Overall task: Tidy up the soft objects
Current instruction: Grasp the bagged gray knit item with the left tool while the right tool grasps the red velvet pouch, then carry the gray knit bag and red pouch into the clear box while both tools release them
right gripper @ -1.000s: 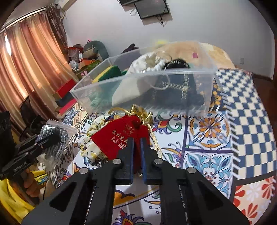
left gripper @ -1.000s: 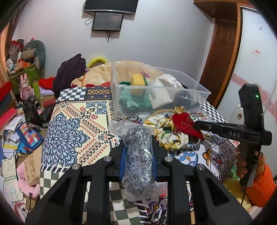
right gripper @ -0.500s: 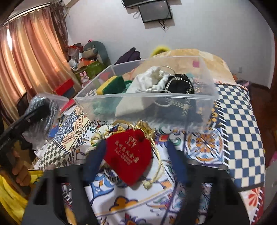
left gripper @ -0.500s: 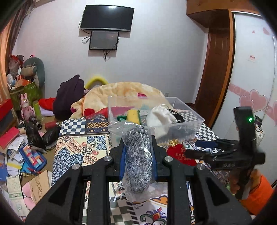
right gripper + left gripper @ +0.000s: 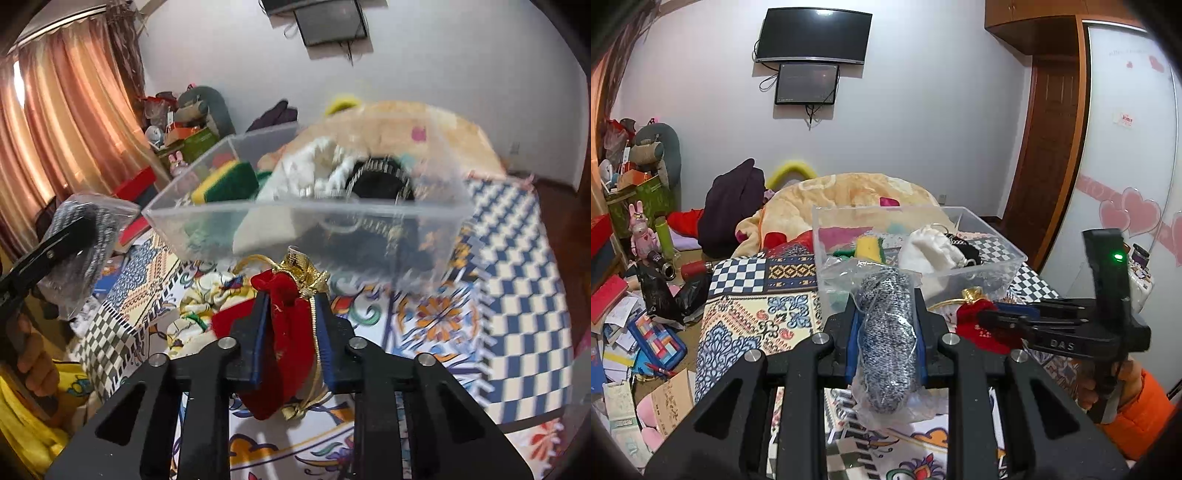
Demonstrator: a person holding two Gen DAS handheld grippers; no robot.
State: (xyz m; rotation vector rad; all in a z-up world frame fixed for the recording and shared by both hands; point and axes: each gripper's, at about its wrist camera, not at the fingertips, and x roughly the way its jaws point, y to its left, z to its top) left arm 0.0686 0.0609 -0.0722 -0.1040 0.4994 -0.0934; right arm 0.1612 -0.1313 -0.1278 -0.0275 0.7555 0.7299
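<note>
My left gripper (image 5: 886, 314) is shut on a grey knit item in a clear plastic bag (image 5: 886, 343), held above the patterned table. It also shows in the right wrist view (image 5: 79, 254). My right gripper (image 5: 290, 317) is shut on a red velvet pouch (image 5: 284, 332) with gold cord, lifted just in front of the clear plastic bin (image 5: 306, 225). The pouch shows in the left wrist view (image 5: 979, 325) too. The bin (image 5: 960, 273) holds a yellow-green sponge (image 5: 225, 181), a white cloth (image 5: 306, 166) and a black item (image 5: 376, 182).
A yellow patterned scrunchie (image 5: 207, 299) lies on the patterned tablecloth (image 5: 498, 288) left of the pouch. A bed with a beige blanket (image 5: 849, 195) is behind the bin. The floor at left is cluttered with books and boxes (image 5: 635, 332).
My right gripper closed on the red pouch and lifted it off the table towards the bin. My left gripper rose with the bagged knit item still in it.
</note>
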